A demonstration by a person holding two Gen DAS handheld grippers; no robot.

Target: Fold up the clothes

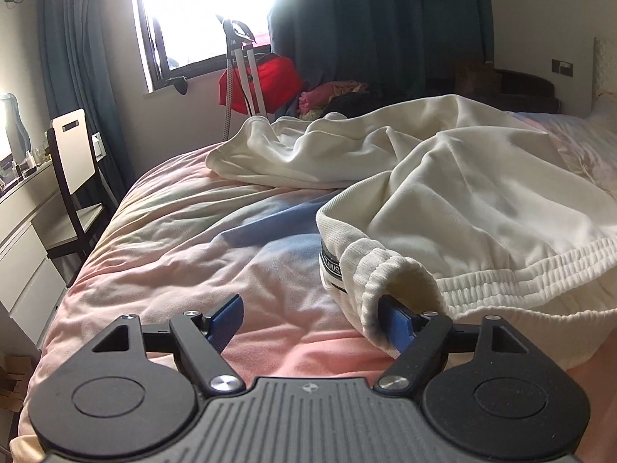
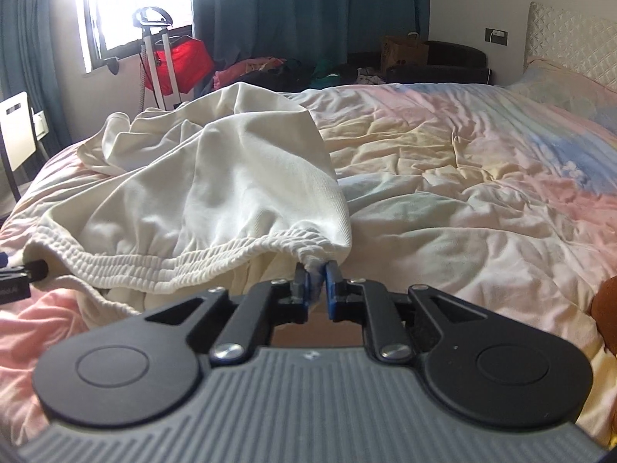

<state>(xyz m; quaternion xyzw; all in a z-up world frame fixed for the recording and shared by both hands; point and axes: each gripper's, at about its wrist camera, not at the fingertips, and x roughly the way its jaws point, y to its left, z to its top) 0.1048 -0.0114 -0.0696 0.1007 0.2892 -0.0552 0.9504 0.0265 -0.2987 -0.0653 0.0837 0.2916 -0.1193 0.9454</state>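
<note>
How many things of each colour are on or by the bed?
White: 1, the white trousers on the bed, gripped at the waistband by the right gripper
Red: 1, the red bag by the window
Pastel: 1, the bedspread
Total: 3

Cream-white trousers (image 1: 443,177) with a ribbed waistband (image 2: 185,266) and a black-and-white lettered inner band (image 1: 331,264), spread over a bedcover (image 2: 482,177) washed in pastel pink, yellow and pale blue. Blue pads on black fingers (image 1: 225,324) with a grey ribbed body on both grippers. Beyond the bed's far edge, teal curtains (image 2: 308,11), a bright red bag (image 1: 270,81) and a white-backed chair (image 1: 73,150) with a dark frame.
</note>
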